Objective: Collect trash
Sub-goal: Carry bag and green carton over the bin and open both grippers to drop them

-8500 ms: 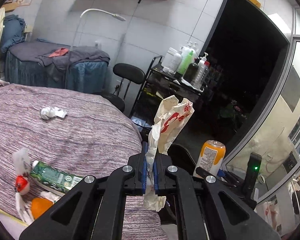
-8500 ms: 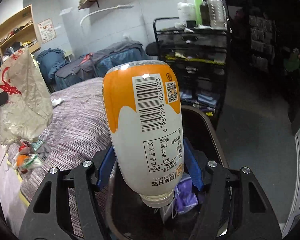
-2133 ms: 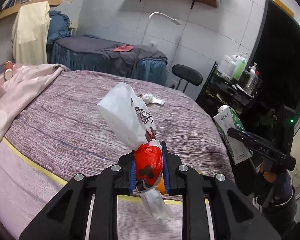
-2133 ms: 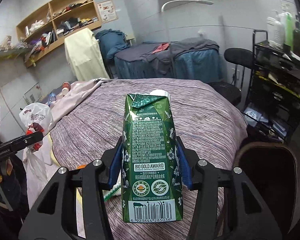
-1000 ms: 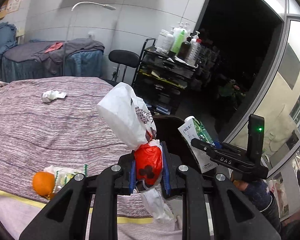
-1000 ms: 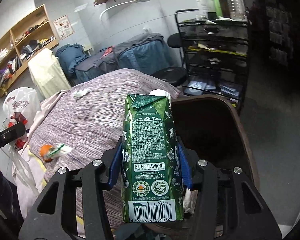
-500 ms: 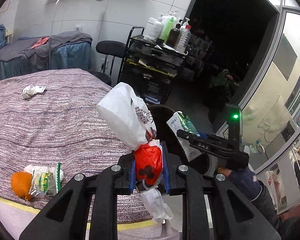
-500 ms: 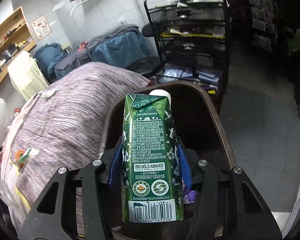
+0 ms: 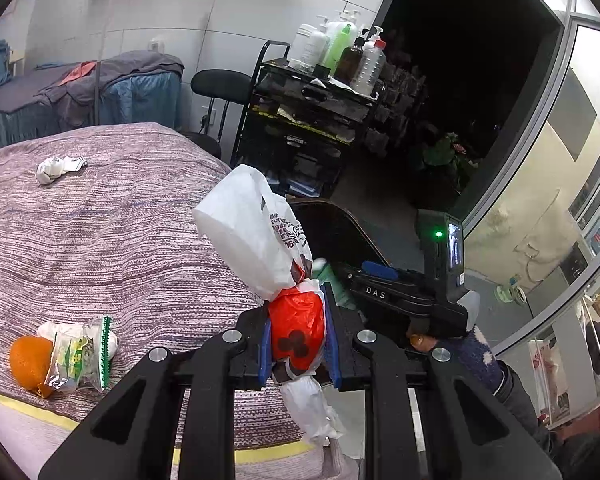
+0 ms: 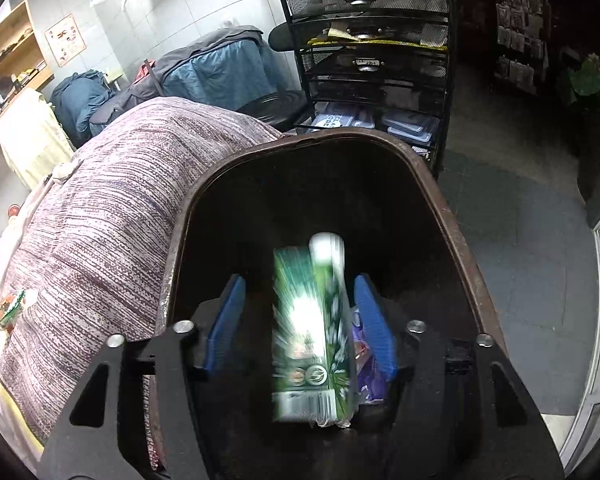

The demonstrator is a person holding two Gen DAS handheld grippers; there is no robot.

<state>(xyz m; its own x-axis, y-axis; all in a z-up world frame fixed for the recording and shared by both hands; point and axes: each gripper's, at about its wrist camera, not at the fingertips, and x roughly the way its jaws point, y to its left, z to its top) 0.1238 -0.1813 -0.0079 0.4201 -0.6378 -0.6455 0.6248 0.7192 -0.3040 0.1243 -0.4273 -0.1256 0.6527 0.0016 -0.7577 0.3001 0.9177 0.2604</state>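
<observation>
I see the green carton [image 10: 312, 332], blurred and upright, over the dark bin's [image 10: 456, 240] mouth; the white-and-red bag [image 9: 276, 264] stands bunched; orange peel [image 9: 30, 360] lies on the bedcover.

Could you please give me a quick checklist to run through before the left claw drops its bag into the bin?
1. Right claw open: ok, blue pads stand apart from the carton.
2. Green drink carton released over the dark brown bin: ok, it is motion-blurred between the pads.
3. Carton settled inside: cannot tell.
4. Left claw gripping the white and red plastic bag: ok.
5. Bag above the bin opening: not ok, it is beside the rim, with the striped purple bedspread behind.
6. Right claw out of the bag's path: not ok, it is over the bin.
</observation>
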